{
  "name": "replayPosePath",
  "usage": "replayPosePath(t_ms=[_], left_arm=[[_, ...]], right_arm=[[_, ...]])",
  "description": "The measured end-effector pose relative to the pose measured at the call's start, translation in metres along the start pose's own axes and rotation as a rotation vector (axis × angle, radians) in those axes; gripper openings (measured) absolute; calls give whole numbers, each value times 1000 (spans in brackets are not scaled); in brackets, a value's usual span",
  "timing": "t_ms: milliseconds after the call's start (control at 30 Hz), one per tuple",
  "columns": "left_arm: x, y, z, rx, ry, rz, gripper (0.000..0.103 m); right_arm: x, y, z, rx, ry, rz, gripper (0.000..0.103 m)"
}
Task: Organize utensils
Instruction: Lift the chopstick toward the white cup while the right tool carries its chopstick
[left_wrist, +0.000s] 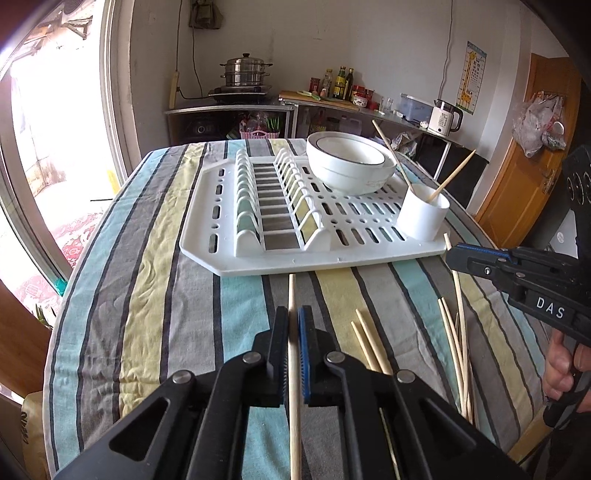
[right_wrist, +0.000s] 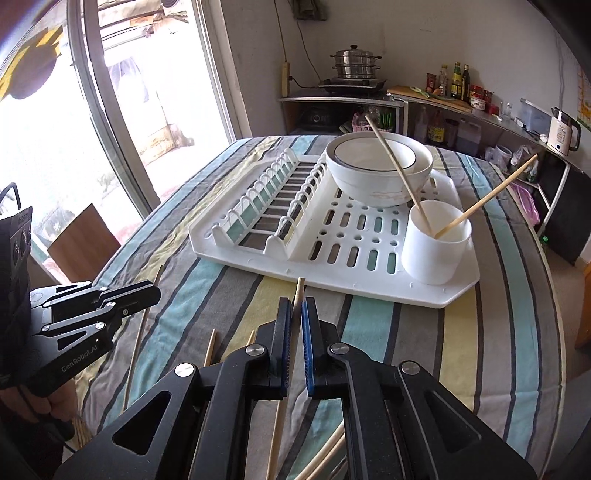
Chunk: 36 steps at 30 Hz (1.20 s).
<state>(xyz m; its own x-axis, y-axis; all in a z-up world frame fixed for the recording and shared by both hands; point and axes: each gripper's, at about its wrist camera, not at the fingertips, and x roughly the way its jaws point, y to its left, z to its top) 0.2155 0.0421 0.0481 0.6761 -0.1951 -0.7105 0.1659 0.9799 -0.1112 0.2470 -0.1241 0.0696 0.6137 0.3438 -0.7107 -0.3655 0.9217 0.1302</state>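
Left wrist view: my left gripper (left_wrist: 293, 325) is clamped on one chopstick (left_wrist: 291, 295); my right gripper (right_wrist: 295, 317) likewise pinches a second chopstick (right_wrist: 298, 291). Both sit short of the white cup (right_wrist: 436, 242) on the drying rack (right_wrist: 369, 295), which already holds two sticks. I judge each tip should be angled down over the cup's mouth, one at a time. Spare chopsticks (left_wrist: 369, 343) lie on the striped tablecloth (left_wrist: 147, 295); kitchen counter behind

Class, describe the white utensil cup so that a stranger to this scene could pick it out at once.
Find the white dish rack on the striped tablecloth. The utensil cup stands at its near right corner, beside the bowls. Unlike them, it is a straight-sided cup with two chopsticks sticking out.
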Motion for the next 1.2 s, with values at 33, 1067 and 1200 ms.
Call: replayPosePath(t_ms=[33,1067,1200], left_arm=[[-6,0,3,-1,-14,-2,6],[-101,-12,-6,-16,-202,-35,6],[-102,-14,1,-10,-206,-46,6]], right_arm=[[-6,-1,1,3,-16,3,6],[-105,-3,-20,0,-235,45,5],[-111,-8,-14,6,-259,37,5]])
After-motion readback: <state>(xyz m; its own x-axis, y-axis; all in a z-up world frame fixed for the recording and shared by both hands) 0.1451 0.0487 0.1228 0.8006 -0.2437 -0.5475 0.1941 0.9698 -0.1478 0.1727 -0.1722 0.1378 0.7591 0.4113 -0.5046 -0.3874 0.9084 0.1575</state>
